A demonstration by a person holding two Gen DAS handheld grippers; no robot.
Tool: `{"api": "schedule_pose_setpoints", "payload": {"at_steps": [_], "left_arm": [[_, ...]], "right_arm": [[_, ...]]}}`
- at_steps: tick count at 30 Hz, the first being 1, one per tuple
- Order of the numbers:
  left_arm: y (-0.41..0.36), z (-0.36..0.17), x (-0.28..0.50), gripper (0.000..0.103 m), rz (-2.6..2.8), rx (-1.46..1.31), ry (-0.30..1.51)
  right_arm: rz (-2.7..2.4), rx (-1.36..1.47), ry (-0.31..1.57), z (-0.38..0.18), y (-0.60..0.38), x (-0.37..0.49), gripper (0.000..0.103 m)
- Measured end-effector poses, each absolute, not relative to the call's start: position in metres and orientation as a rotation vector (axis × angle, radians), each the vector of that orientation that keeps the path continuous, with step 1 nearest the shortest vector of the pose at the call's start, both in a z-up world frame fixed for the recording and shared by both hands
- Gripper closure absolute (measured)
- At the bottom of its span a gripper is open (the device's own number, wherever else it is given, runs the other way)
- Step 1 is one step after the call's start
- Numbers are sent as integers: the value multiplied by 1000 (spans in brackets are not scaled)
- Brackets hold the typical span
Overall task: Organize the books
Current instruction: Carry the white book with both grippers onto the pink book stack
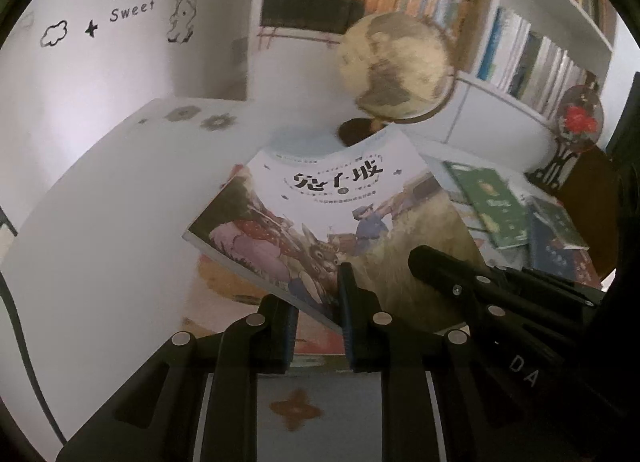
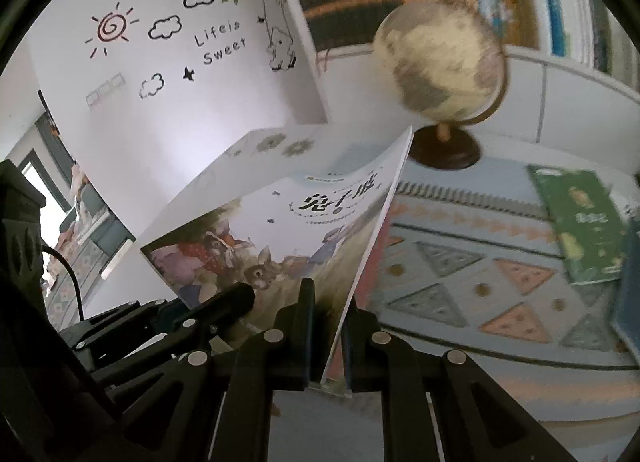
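A thin white-covered picture book with a rabbit illustration [image 1: 320, 213] is held in the air, centre of frame in both views, tilted above the tabletop. The left gripper [image 1: 318, 314] pinches its lower edge at bottom centre of the left wrist view, and the right gripper [image 2: 326, 326] clamps the book's lower corner between its 2 fingers in the right wrist view, the cover bowing upward from there.

Beneath lies a pale patterned tablecloth with orange and grey triangles [image 2: 460, 274]. On it, at the right of both frames, rest a green paperback book [image 1: 490, 201] and a dark blue book [image 1: 556, 238], the green one overlapping the blue one's edge.

A cream-and-brown globe on a dark round wooden base [image 2: 440, 65] stands behind the held book, upper centre. A white box with grey flower prints [image 1: 100, 213] fills the left middle. A white bookshelf packed with upright books [image 1: 532, 41] runs across the upper right. The white wall with black cloud decals and the words "Life is Sweet" [image 2: 220, 41] occupies the upper left. A round ornament with red flowers on a black stand [image 1: 580, 121] sits at the right edge.
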State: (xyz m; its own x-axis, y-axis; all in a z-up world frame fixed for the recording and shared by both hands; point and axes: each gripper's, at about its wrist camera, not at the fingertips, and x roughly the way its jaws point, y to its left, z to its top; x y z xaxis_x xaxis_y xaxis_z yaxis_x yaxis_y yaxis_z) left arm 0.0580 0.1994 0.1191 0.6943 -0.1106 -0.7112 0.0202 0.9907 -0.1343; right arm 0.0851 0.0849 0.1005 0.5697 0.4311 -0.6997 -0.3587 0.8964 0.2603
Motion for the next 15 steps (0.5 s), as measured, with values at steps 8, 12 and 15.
{"api": "schedule_pose_setpoints", "payload": {"at_steps": [8, 12, 15], "left_arm": [[229, 97, 57, 87, -66, -172, 849], [232, 92, 56, 87, -77, -207, 866], [232, 89, 56, 84, -80, -216, 883]], "right_arm": [[445, 82, 918, 79, 116, 91, 92], [428, 70, 941, 76, 117, 93, 91], [424, 67, 958, 76, 117, 93, 91]]}}
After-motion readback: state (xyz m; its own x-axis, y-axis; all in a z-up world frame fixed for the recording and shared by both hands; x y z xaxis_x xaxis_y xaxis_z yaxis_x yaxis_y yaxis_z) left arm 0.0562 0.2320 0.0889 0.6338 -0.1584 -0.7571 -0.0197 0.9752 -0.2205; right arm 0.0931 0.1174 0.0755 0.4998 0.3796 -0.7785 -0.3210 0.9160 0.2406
